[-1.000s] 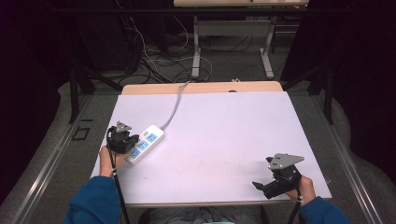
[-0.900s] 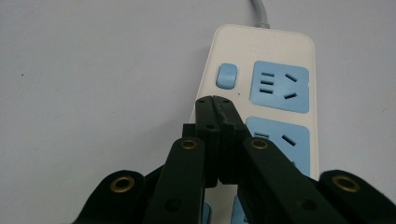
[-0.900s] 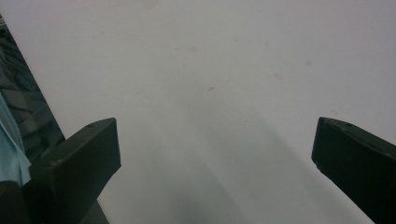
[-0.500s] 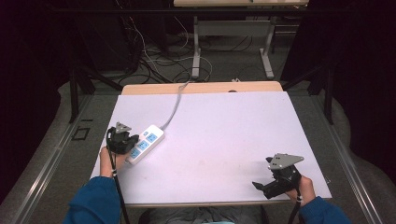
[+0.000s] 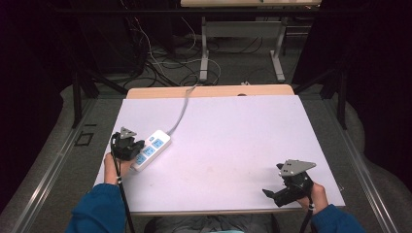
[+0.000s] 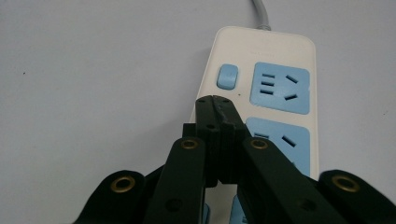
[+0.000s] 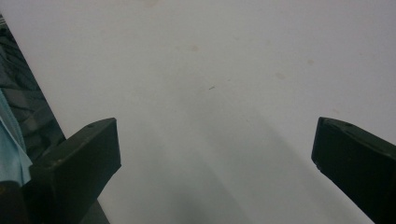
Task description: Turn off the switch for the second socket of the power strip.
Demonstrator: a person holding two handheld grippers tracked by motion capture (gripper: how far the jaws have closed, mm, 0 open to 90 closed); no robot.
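A white power strip [image 5: 154,145] with blue sockets lies at the left of the white table [image 5: 233,136], and its grey cable [image 5: 180,114] runs off the far edge. My left gripper [image 5: 136,146] hovers over the strip's near end. In the left gripper view its jaws are pressed together with nothing between them, and the left gripper [image 6: 215,101] has its tips over the power strip [image 6: 280,60], just below the blue switch [image 6: 227,76]. My right gripper [image 5: 273,195] rests near the table's front right corner. In the right gripper view the right gripper [image 7: 215,154] stands wide open over bare table.
The table's front edge runs just below both hands. Beyond the far edge lie a wooden strip [image 5: 209,91], tangled floor cables [image 5: 165,68] and the metal legs of another table [image 5: 204,43]. Dark curtains stand on both sides.
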